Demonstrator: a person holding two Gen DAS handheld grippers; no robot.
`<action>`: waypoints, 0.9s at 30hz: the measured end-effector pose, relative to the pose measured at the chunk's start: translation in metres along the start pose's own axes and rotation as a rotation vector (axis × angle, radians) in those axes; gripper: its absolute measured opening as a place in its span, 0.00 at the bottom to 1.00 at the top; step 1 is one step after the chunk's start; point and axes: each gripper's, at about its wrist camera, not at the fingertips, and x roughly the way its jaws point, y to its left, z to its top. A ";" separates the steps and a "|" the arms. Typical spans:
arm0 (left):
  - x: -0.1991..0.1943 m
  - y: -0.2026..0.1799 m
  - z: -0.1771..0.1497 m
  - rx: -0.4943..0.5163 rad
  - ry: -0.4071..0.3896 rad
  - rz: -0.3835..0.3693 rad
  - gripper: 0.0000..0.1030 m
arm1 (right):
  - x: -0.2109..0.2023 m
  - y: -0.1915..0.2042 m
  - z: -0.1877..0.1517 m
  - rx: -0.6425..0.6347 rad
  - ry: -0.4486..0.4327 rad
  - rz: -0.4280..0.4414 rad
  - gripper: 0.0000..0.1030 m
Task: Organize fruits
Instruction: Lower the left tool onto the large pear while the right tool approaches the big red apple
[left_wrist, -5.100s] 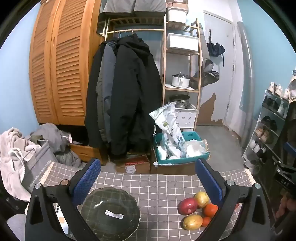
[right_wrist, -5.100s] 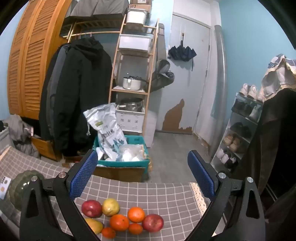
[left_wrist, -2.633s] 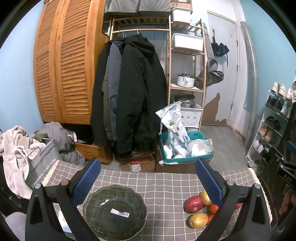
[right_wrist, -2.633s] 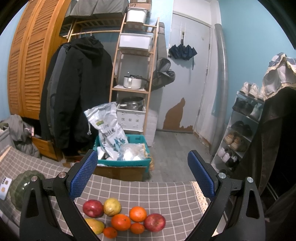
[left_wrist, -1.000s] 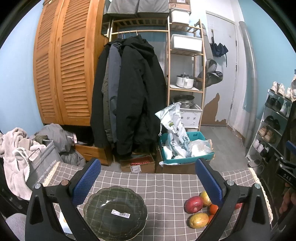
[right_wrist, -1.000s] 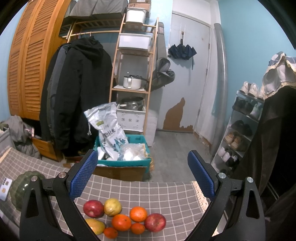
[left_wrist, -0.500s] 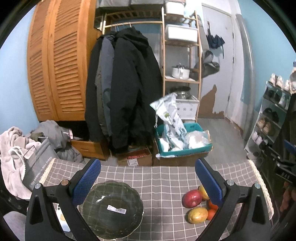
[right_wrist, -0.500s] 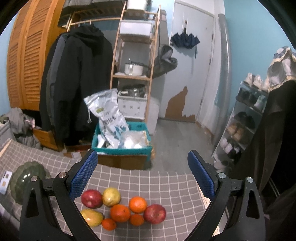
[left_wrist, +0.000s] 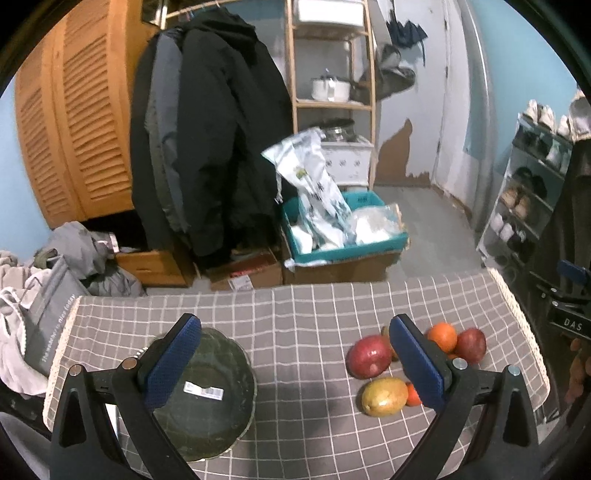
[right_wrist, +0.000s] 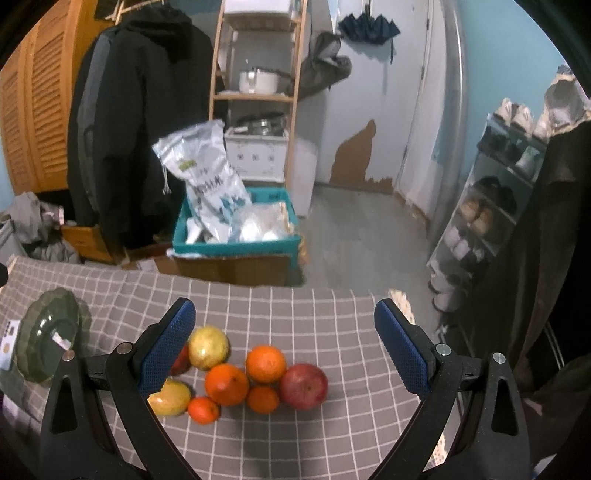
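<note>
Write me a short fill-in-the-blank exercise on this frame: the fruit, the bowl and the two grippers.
1. The green bowl holds ____ fruit so far.
2. The left gripper and the right gripper both have their fingers ____, and neither holds anything.
3. In the right wrist view, the fruit at the right end of the pile is a red ____.
4. The pile lies on a grey ____ tablecloth.

Missing words: no; open; apple; checked

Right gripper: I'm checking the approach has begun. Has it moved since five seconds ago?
Yes. The right gripper has tipped down and closed in: the fruit pile now sits higher, between its open jaws.
</note>
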 end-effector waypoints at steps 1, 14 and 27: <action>0.006 -0.003 -0.001 0.004 0.021 -0.006 1.00 | 0.004 -0.001 -0.003 0.001 0.017 0.000 0.93; 0.064 -0.036 -0.032 0.050 0.193 -0.049 1.00 | 0.061 -0.017 -0.044 0.004 0.235 -0.008 0.93; 0.126 -0.065 -0.074 0.085 0.388 -0.089 1.00 | 0.103 -0.027 -0.082 0.018 0.394 -0.010 0.92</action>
